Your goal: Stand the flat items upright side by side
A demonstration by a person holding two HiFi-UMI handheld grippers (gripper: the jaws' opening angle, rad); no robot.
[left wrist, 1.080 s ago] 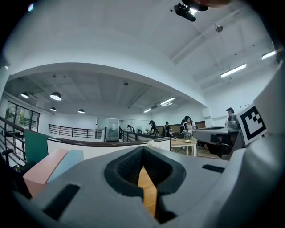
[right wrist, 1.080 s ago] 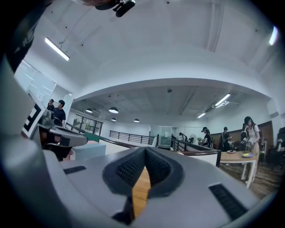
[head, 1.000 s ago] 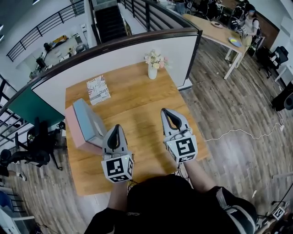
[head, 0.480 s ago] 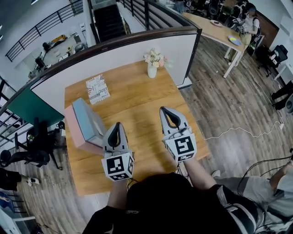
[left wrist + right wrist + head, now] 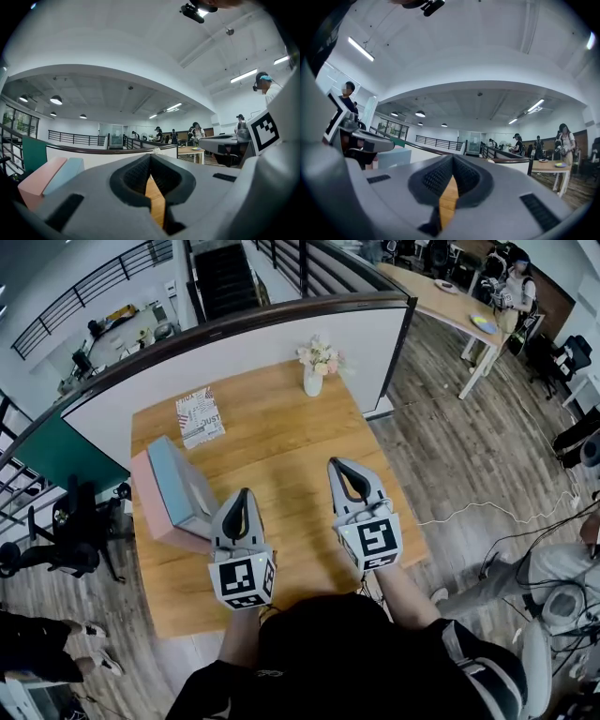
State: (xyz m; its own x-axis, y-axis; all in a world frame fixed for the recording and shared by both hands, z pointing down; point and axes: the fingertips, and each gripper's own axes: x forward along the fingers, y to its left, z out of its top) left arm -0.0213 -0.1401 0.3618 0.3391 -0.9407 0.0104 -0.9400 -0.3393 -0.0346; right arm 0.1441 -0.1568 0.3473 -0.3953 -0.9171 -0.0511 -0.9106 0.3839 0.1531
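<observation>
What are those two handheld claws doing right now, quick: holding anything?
Left gripper: closed, holding nothing.
Right gripper: closed, holding nothing.

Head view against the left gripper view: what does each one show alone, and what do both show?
Only the head view shows the printed booklet lying flat on the table. Only the left gripper view shows the ceiling lamps. Both show the pink item and the blue item standing side by side, and the right gripper.
</observation>
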